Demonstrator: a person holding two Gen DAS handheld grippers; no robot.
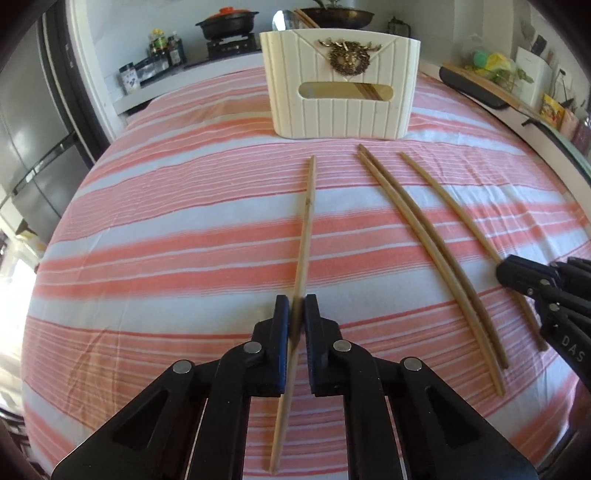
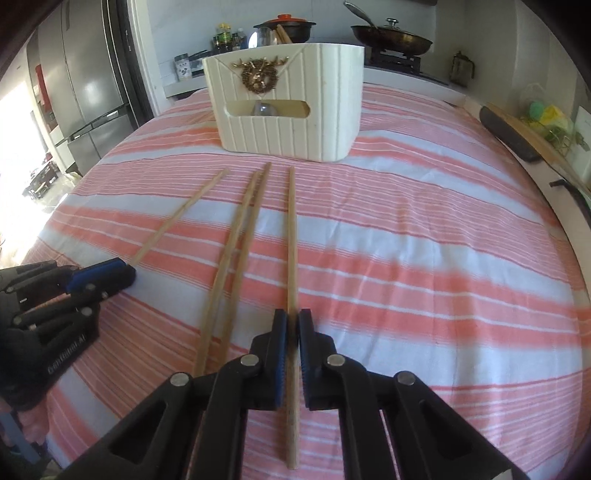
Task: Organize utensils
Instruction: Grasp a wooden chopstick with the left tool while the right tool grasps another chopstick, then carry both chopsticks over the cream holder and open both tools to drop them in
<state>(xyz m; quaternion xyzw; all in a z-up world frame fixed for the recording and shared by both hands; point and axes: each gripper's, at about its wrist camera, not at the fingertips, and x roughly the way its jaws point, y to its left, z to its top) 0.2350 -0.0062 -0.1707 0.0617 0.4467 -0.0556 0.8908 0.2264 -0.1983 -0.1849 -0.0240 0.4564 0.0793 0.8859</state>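
Four wooden chopsticks lie lengthwise on a pink-and-white striped cloth [image 1: 166, 229] in front of a cream holder box [image 1: 340, 110] [image 2: 288, 122]. My left gripper [image 1: 296, 308] is shut on the leftmost chopstick [image 1: 308, 214] near its middle. It also shows at the left of the right wrist view, where the left gripper [image 2: 129, 275] is pinching that leftmost chopstick [image 2: 177, 218]. My right gripper [image 2: 292, 321] is shut on the rightmost chopstick [image 2: 291, 240]. At the right edge of the left wrist view, the right gripper [image 1: 506, 267] grips the same rightmost chopstick [image 1: 454, 206]. A loose pair of chopsticks [image 1: 424, 240] [image 2: 240, 229] lies between the two.
The box holds a spoon [image 1: 282, 20] and more chopsticks. Behind the table stand a stove with a black pot [image 1: 227, 22] and a pan [image 2: 391, 37], plus jars. A fridge [image 2: 85, 85] is at the left, and a cutting board [image 2: 517, 129] lies along the right edge.
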